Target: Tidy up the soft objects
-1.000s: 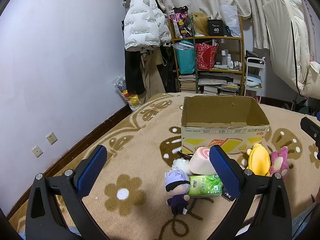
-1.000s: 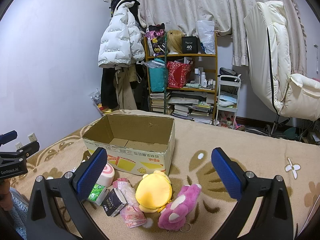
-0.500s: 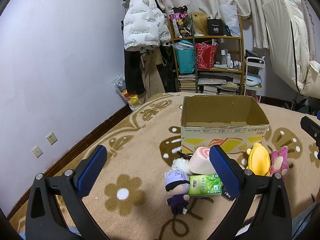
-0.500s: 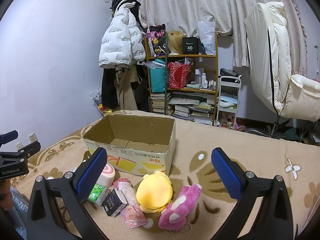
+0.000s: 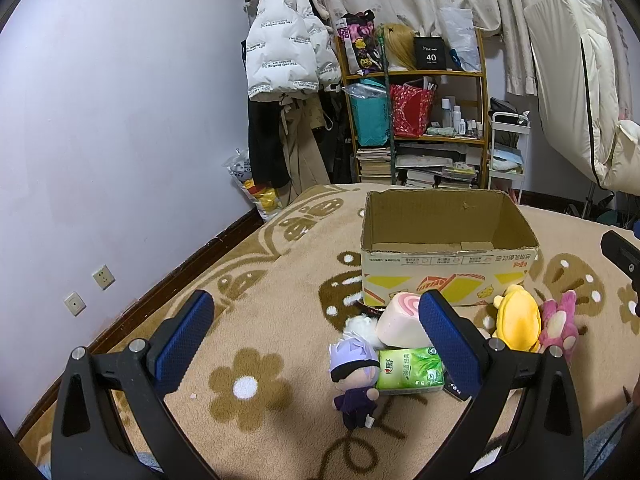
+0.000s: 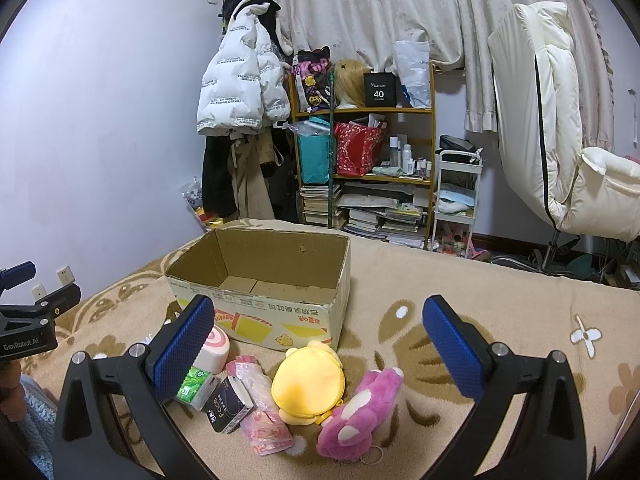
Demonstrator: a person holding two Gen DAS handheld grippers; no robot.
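An open, empty cardboard box (image 5: 444, 276) (image 6: 276, 320) stands on the patterned blanket. In front of it lie a purple-haired doll (image 5: 354, 376), a green tissue pack (image 5: 410, 370) (image 6: 194, 386), a pink swirl-roll plush (image 5: 400, 320) (image 6: 214, 350), a yellow plush (image 5: 516, 320) (image 6: 308, 384), a pink plush (image 5: 558, 326) (image 6: 358, 416), a pink packet (image 6: 260, 408) and a black pack (image 6: 230, 404). My left gripper (image 5: 320, 344) is open and empty, above the doll's left. My right gripper (image 6: 320, 348) is open and empty, above the yellow plush.
A crowded shelf (image 6: 364, 160) with books and bags stands behind, with a white jacket (image 6: 240, 88) hanging at its left and a white cart (image 6: 456, 196) at its right. A cream chair (image 6: 560, 140) stands at the right. The purple wall (image 5: 100, 140) runs along the left.
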